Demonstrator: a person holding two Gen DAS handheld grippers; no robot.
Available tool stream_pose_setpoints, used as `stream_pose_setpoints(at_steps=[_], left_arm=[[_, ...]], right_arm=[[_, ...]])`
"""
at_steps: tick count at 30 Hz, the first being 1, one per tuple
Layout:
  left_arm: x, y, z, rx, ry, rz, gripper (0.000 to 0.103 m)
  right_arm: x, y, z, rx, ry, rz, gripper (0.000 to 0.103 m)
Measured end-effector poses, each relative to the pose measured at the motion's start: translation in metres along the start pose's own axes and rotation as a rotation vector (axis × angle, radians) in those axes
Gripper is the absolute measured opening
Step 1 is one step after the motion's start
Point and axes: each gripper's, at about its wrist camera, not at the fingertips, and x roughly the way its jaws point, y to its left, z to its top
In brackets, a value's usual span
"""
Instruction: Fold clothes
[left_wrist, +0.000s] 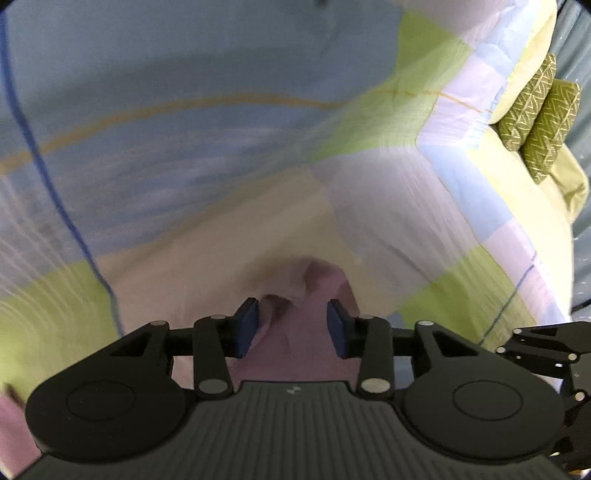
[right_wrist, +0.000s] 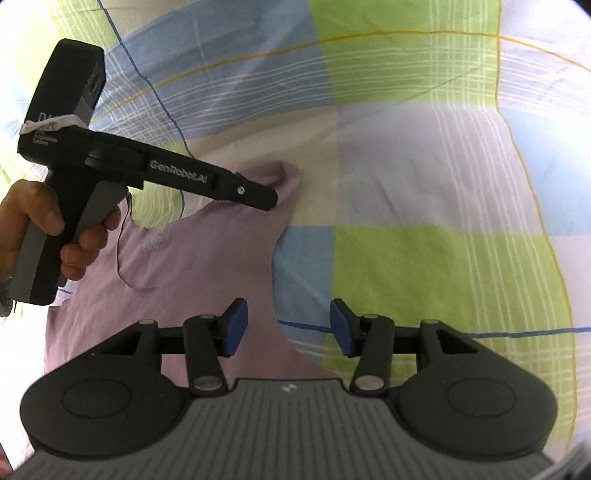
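A mauve sleeveless top (right_wrist: 207, 266) lies flat on a checked bedsheet (right_wrist: 424, 258). Seen from the right wrist, my left gripper (right_wrist: 271, 201) is held by a hand (right_wrist: 37, 221) and points down at the top's raised shoulder strap (right_wrist: 290, 173). In the left wrist view, my left gripper (left_wrist: 292, 325) stands open with that mauve fabric (left_wrist: 314, 291) bunched between its blue pads (left_wrist: 245, 325), which do not press on it. My right gripper (right_wrist: 288, 328) is open over the top's armhole edge, fabric under its left pad and sheet under its right.
The sheet (left_wrist: 184, 110) has blue, green and pale squares and covers the whole bed. Two green patterned cushions (left_wrist: 535, 122) lie at the bed's far right edge, where the bed drops off to a dark floor (left_wrist: 580, 44). A loose thread (right_wrist: 122, 254) hangs from the top's neckline.
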Motion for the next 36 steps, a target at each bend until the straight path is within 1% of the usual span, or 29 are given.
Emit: stream_pose_setpoints(at_steps=[1,2,4,6,9,10,11,14,15,16,19,22,24,26,29,30,31,32,33,35,36], left_arm=[[-0.005,-0.002,0.0,0.013,-0.007,-0.001,0.045],[-0.007,-0.005,-0.001,0.021,0.001,-0.026,0.045],[-0.003,-0.008,-0.003,0.027,0.018,-0.047,0.045],[0.008,-0.01,-0.005,0.033,0.041,-0.034,0.045],[0.023,-0.004,-0.001,-0.007,0.051,-0.021,0.045],[0.025,-0.003,0.0,-0.018,0.049,-0.028,0.045],[0.026,-0.003,0.002,-0.018,0.042,-0.041,0.043],[0.031,-0.004,0.005,0.003,0.029,-0.073,0.006],[0.032,-0.003,0.006,0.008,0.027,-0.08,0.001],[0.032,-0.001,0.006,0.011,0.026,-0.091,0.0],[0.024,0.003,0.01,0.042,0.007,-0.116,0.0],[0.015,0.007,0.021,0.093,0.002,-0.13,0.0],[0.014,0.011,0.033,0.141,0.011,-0.106,0.0],[0.02,0.015,0.041,0.167,0.051,-0.103,0.0],[0.033,0.017,0.041,0.203,0.125,-0.082,0.002],[0.04,0.019,0.038,0.206,0.18,-0.094,0.003],[0.042,0.022,0.038,0.192,0.193,-0.108,0.004],[0.038,0.026,0.039,0.154,0.184,-0.13,0.011],[0.033,0.032,0.039,0.111,0.173,-0.155,0.023],[0.022,0.041,0.04,0.037,0.155,-0.192,0.033],[0.016,0.043,0.036,0.03,0.151,-0.186,0.034]], right_arm=[[-0.001,-0.001,0.0,0.004,0.0,-0.001,0.046],[-0.001,-0.002,-0.001,0.009,-0.001,-0.002,0.046],[-0.001,-0.003,-0.002,0.017,-0.003,-0.004,0.046],[-0.001,-0.003,-0.004,0.022,0.0,-0.005,0.046],[-0.002,-0.002,-0.005,0.024,0.0,-0.004,0.046],[-0.003,-0.003,-0.004,0.024,0.0,-0.003,0.046],[-0.005,-0.003,-0.005,0.025,-0.003,-0.001,0.046],[-0.007,-0.006,-0.007,0.027,-0.002,-0.004,0.046],[-0.007,-0.007,-0.008,0.029,-0.001,-0.005,0.046],[-0.008,-0.007,-0.009,0.03,-0.001,-0.007,0.046],[-0.01,-0.007,-0.01,0.037,-0.003,-0.01,0.046],[-0.013,-0.006,-0.011,0.044,-0.007,-0.007,0.046],[-0.014,-0.005,-0.011,0.043,-0.009,-0.008,0.046],[-0.014,-0.004,-0.011,0.042,-0.012,-0.011,0.046],[-0.013,-0.003,-0.011,0.04,-0.006,-0.018,0.047],[-0.011,-0.002,-0.01,0.039,-0.002,-0.021,0.047],[-0.01,-0.001,-0.01,0.039,0.001,-0.024,0.047],[-0.01,0.0,-0.009,0.039,0.003,-0.026,0.047],[-0.012,0.001,-0.008,0.036,0.002,-0.026,0.048],[-0.014,0.003,-0.007,0.032,-0.002,-0.026,0.049],[-0.016,0.005,-0.006,0.028,-0.009,-0.027,0.049]])
